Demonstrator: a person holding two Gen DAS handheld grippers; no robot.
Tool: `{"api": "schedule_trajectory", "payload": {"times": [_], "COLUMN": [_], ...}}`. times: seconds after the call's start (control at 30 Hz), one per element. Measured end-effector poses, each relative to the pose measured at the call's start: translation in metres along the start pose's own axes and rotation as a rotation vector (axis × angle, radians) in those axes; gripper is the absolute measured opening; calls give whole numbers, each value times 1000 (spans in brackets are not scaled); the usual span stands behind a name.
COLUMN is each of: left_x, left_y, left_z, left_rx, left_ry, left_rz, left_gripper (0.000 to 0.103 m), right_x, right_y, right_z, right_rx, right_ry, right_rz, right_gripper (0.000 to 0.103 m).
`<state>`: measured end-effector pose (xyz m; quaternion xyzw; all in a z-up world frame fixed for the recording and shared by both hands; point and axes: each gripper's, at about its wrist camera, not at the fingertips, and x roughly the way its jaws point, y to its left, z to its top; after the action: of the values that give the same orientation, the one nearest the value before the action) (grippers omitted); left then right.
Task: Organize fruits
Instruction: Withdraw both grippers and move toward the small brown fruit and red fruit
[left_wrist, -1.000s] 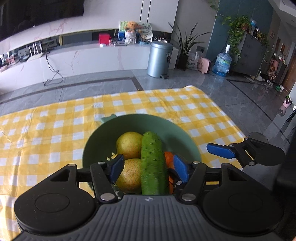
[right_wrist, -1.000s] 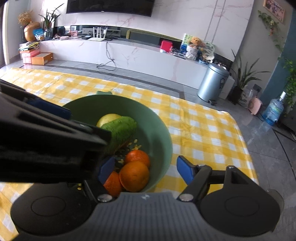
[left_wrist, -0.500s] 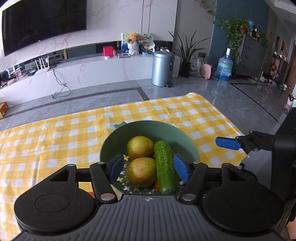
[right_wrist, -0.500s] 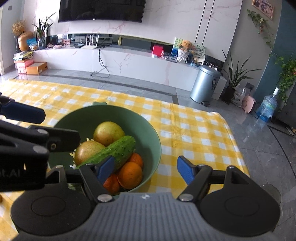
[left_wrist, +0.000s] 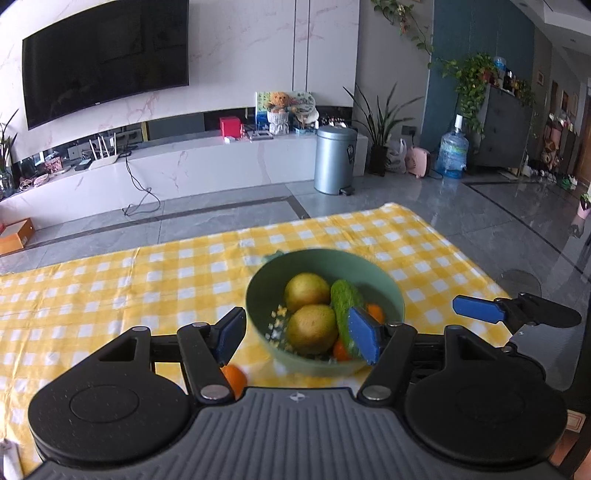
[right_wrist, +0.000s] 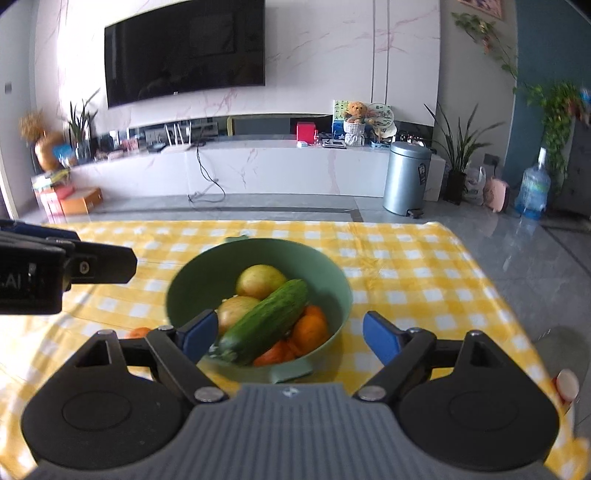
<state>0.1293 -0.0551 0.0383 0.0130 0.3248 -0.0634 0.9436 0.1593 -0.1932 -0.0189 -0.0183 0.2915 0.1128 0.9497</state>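
right wrist view shows the green bowl (right_wrist: 258, 258) on the yellow checked cloth (right_wrist: 406, 258), just ahead of and below the right gripper (right_wrist: 284, 338). it holds two yellowish round fruits (right_wrist: 260, 280), a cucumber (right_wrist: 264, 321) and some oranges (right_wrist: 310, 330). the cucumber's long axis runs on a diagonal, its low end toward the right gripper's left finger, its high end up and to the right. one loose orange (left_wrist: 232, 380) lies on the cloth outside the bowl, just beside its near-left wall and right under the left gripper (left_wrist: 297, 338), partly hidden behind its left finger. that makes the left hand the nearer one to it, and i judge this stray orange to be what the next move turns on: a drop down and slightly left. both grippers stand well spread and their jaws are opening; neither pinches anything. the bowl's fruit shows through each gap, but nothing touches the blue pads (right_wrist: 378, 338). the right gripper's finger (left_wrist: 480, 309) also shows at the right in the left wrist view.
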Motion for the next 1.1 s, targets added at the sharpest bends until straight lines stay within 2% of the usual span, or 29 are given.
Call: {"api": "schedule_trajectory", "payload": {"times": [0.13,0.3,0.67,0.87,1.03,1.1], "left_x": [-6,-6,3,17,29,33], "left_y": [7,18,50,62,68,70], "left_z": [-15,-34,-72,-89,-100,-104], "left_rx": [18,24,-25,-63,-70,-61], "left_ry": [37,69,119,159,191,215], "left_rz": [-38,-41,-67,-85,-86,-73], "left_gripper": [75,75,75,74,74,72], "right_x": [-10,-13,2,15,26,30], "right_y": [13,29,49,58,60,60], "right_z": [-19,-35,-66,-74,-76,-77], "right_rx": [16,32,13,-21,-29,-27], "right_ry": [-2,10,65,95,134,149], "right_rz": [18,56,89,79,86,97], "right_gripper": [84,84,84,82,73,64]}}
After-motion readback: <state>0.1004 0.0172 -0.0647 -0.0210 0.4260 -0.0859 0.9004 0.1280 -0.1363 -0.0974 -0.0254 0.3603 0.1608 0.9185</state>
